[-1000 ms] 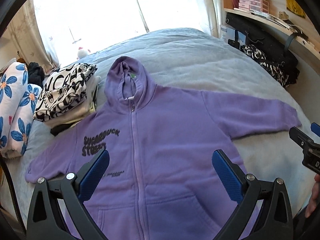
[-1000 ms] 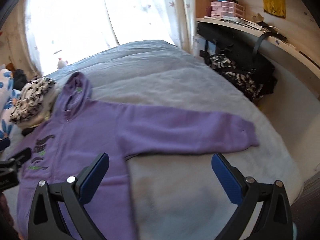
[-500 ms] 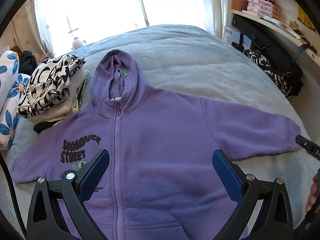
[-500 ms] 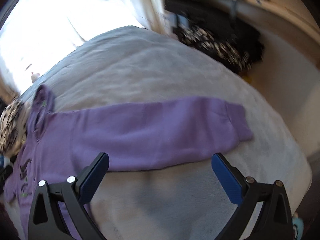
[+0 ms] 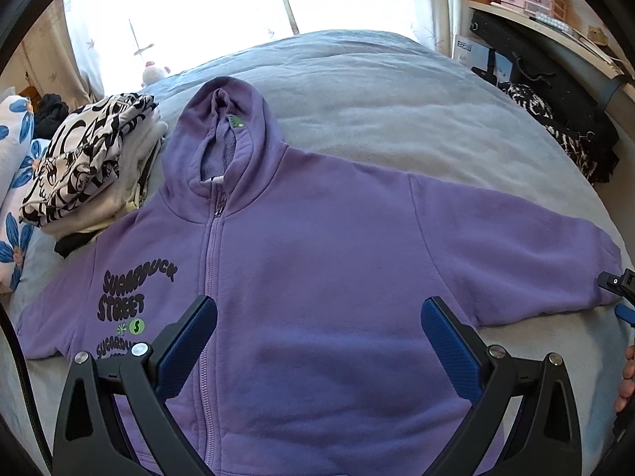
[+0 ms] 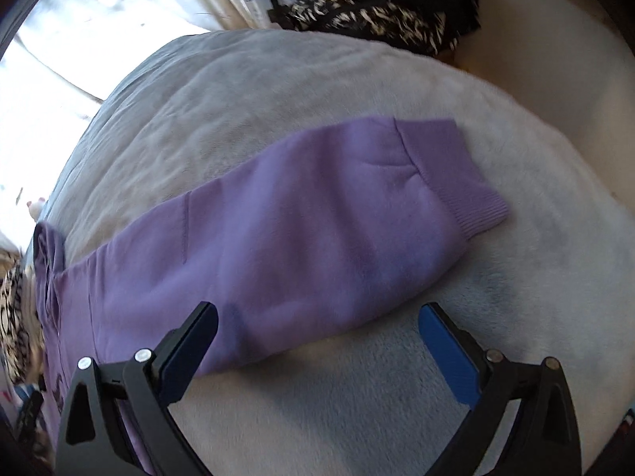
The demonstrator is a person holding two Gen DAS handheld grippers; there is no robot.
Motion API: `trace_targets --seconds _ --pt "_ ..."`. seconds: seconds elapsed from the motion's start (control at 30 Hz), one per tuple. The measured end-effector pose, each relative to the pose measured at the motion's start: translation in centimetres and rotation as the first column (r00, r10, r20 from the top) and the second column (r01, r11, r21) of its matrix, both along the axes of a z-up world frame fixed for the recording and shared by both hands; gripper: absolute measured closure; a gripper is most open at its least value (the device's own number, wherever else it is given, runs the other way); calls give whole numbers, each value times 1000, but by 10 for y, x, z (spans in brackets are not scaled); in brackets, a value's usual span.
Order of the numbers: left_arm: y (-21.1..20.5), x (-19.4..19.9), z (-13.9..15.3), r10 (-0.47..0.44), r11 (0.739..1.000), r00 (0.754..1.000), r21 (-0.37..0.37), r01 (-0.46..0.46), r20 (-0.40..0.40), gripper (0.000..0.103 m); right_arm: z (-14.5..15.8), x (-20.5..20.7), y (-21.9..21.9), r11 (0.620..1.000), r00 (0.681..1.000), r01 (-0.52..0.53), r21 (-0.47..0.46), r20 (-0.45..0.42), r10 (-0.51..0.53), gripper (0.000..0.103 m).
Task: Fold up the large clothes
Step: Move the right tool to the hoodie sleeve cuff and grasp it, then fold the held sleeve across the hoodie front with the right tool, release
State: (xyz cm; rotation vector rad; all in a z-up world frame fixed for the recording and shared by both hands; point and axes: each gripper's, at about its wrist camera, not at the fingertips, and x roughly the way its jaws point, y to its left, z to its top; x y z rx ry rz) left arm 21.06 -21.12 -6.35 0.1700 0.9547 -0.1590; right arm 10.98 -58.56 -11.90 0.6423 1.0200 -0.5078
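Your purple zip hoodie (image 5: 317,277) lies flat, front up, on the grey bed (image 5: 377,91); it looks thick, soft fleece, floppy. Pinch the ribbed cuff (image 6: 456,182). Your right gripper (image 6: 317,341) and left gripper (image 5: 317,333) hover spread, empty.

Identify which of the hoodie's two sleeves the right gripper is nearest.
The sleeve on the plain side of the purple hoodie, away from the printed lettering. The right gripper, open, hovers over it; the other sleeve lies far across.
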Motion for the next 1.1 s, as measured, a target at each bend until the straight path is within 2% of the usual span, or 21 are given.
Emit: trace_targets --seconds 0.2,0.3,0.37,0.43,0.53,0.6,0.7,0.8,0.9,1.0,1.1 --pt "13 1 -6 14 1000 1000 -6 -14 -13 1 -11 12 -13 999 998 49 16 34 -49 7" --pt "22 -2 -8 19 1000 1000 -9 -19 -17 1 -12 18 -22 997 996 74 13 54 -75 31" --pt "29 -6 -9 23 1000 999 -10 -24 -22 1 -8 23 -23 997 996 72 -7 59 -72 66" --pt "40 -10 -9 31 999 999 -18 -31 -26 1 5 25 -16 998 994 51 -23 94 -48 85" --pt "59 -17 -6 54 998 998 -44 -54 -17 1 45 23 10 993 985 2 -122 174 20 85" --pt "71 -23 -3 77 996 997 -53 -77 -4 1 74 28 41 983 964 -73 -165 242 112 85" --pt "93 -32 1 114 991 993 -68 -114 10 1 122 39 112 941 894 -232 -246 327 306 85" --pt "119 -42 2 148 984 989 -97 -147 1 1 141 52 177 881 822 -375 -287 337 460 85" --pt "148 -52 -1 185 975 983 -123 -184 -5 1 134 69 254 789 739 -521 -326 291 608 85" --pt "176 -57 -12 219 968 975 -124 -220 -23 1 101 84 310 725 709 -610 -318 187 679 82" --pt "202 -59 -26 250 958 966 -130 -256 -60 1 59 93 350 682 691 -678 -274 79 718 78"
